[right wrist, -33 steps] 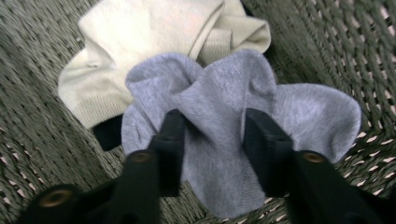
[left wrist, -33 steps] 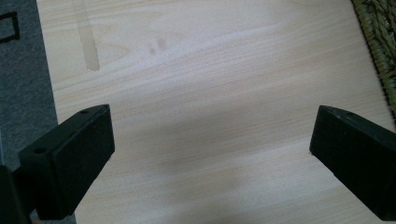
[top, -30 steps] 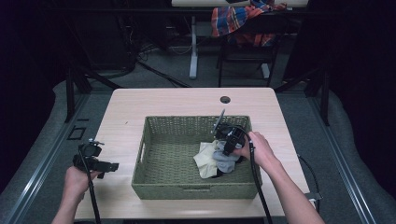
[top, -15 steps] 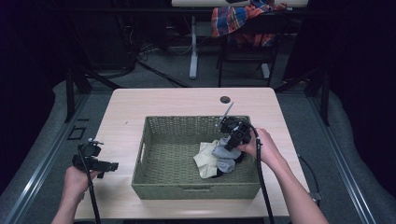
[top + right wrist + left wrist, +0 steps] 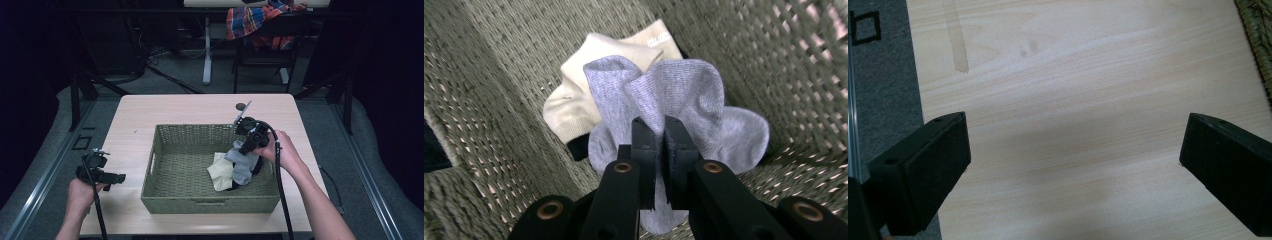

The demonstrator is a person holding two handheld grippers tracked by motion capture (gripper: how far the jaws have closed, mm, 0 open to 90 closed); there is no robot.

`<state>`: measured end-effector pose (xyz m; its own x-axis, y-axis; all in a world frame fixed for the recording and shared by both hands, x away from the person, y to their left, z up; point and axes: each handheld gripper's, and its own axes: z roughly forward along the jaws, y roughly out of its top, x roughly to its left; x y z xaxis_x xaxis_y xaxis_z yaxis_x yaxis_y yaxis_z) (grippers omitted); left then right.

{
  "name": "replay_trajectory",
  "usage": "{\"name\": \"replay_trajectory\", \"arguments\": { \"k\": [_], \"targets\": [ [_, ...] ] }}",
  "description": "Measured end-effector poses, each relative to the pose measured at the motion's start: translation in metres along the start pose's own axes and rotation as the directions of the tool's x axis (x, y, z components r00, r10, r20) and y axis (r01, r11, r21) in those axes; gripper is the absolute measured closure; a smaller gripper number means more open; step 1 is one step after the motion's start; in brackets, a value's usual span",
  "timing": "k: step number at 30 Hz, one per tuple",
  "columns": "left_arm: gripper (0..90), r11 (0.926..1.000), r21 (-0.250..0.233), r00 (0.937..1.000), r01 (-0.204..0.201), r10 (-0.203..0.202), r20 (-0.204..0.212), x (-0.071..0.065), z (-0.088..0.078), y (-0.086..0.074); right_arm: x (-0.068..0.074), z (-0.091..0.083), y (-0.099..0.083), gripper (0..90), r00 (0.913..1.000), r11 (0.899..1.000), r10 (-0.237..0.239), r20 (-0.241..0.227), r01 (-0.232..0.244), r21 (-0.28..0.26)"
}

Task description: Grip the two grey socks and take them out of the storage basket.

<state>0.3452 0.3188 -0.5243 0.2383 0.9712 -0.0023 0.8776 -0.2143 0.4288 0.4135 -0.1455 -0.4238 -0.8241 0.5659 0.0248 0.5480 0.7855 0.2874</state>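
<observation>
right tongs (image 5: 655, 132) pinching grey sock (image 5: 684, 95), left tongs (image 5: 1073, 165) wide

Room around the wooden table (image 5: 150, 115) lying in near darkness, overhead light falling on the tabletop alone, high view looking soft and grainy, broad shadow spreading between the left gripper's jaws, grey sock (image 5: 684, 95) showing sharp, basket weave (image 5: 489, 75) blurring toward the edges.

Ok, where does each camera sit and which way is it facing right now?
High view: above the person's side, looking forward and down on the table and basket; both forearms show.
Left gripper view: rides the left gripper, facing down at bare tabletop; jaws wide open.
Right gripper view: rides the right gripper, looking into the basket; jaws pinch the grey sock.
Shared: grey sock and cream sock appear in high and right gripper views.
</observation>
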Motion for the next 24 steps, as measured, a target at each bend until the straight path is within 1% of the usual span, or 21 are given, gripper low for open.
{"name": "replay_trajectory", "arguments": {
  "k": [2,6,8,12,15,16,18,19,20,21,22,24],
  "targets": [
    [0.3,1.0000,0.002,1.0000,0.001,-0.001,0.001,0.000,0.001,0.000,0.001,-0.003,0.002,86.1,1.0000,1.000,0.006,0.001,-0.006,-0.013],
    [0.3,1.0000,0.007,1.0000,-0.004,0.004,0.000,-0.001,0.001,0.001,-0.001,-0.011,0.008,86.1,1.0000,1.000,-0.006,-0.001,0.006,-0.016],
    [0.3,0.9999,0.010,1.0000,-0.003,0.003,-0.001,0.000,0.002,0.001,-0.001,-0.011,0.009,86.1,1.0000,1.000,-0.002,0.002,0.002,-0.019],
    [0.3,1.0000,0.002,1.0000,-0.005,0.005,-0.002,-0.001,0.001,0.001,-0.002,-0.013,0.011,86.3,1.0000,1.000,-0.008,0.001,0.008,-0.010],
    [0.3,1.0000,0.002,1.0000,0.003,-0.003,-0.004,0.001,0.000,0.000,-0.003,-0.016,0.012,86.3,1.0000,1.000,-0.009,0.004,0.009,-0.011],
    [0.3,1.0000,0.001,1.0000,0.007,-0.007,-0.002,0.002,0.000,0.000,-0.003,-0.017,0.012,86.2,1.0000,1.000,0.004,-0.002,-0.004,-0.031],
    [0.2,1.0000,-0.004,1.0000,0.006,-0.006,-0.004,0.002,-0.001,-0.001,-0.004,-0.023,0.013,86.3,1.0000,0.999,-0.006,0.005,0.006,-0.031],
    [0.3,1.0000,-0.004,1.0000,0.006,-0.006,-0.004,0.002,-0.001,-0.001,-0.004,-0.023,0.013,86.3,1.0000,0.999,-0.006,0.005,0.006,-0.031],
    [0.3,1.0000,-0.005,1.0000,0.005,-0.005,-0.004,0.002,-0.001,-0.001,-0.003,-0.024,0.013,86.3,1.0000,0.999,0.006,0.004,-0.006,-0.045],
    [0.3,1.0000,-0.005,1.0000,0.003,-0.003,-0.004,0.002,-0.001,0.000,-0.004,-0.026,0.013,86.3,1.0000,0.999,0.001,0.009,0.000,-0.041],
    [0.3,1.0000,-0.003,1.0000,0.004,-0.004,0.000,0.002,0.000,0.000,-0.006,-0.029,0.013,86.3,1.0000,0.999,0.006,0.007,-0.005,-0.049],
    [0.3,1.0000,-0.003,1.0000,0.005,-0.005,0.000,0.002,0.000,0.000,-0.007,-0.031,0.014,86.3,1.0000,0.999,0.004,0.008,-0.003,-0.052]
  ]
}}
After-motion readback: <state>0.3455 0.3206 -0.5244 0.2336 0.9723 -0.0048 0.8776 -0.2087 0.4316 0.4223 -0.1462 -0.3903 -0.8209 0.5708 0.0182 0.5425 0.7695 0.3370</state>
